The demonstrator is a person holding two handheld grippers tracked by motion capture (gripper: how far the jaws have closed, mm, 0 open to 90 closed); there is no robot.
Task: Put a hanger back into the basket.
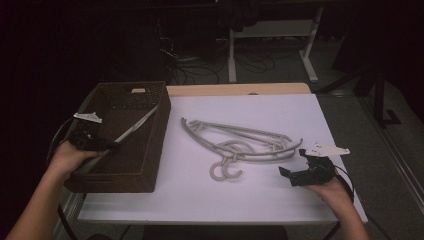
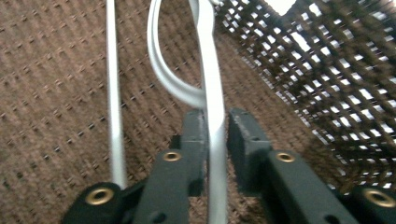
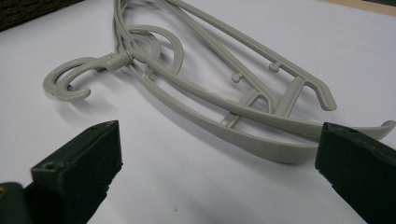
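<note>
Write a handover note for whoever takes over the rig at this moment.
Left gripper: inside the brown wicker basket, jaws around a grey hanger with a small gap on one side, so it looks about released.
Right gripper: open, holding nothing, at the near end of the hanger pile on the white table.
Done: one hanger is in the basket.
Left: let go, then likely move the pile into the basket.
</note>
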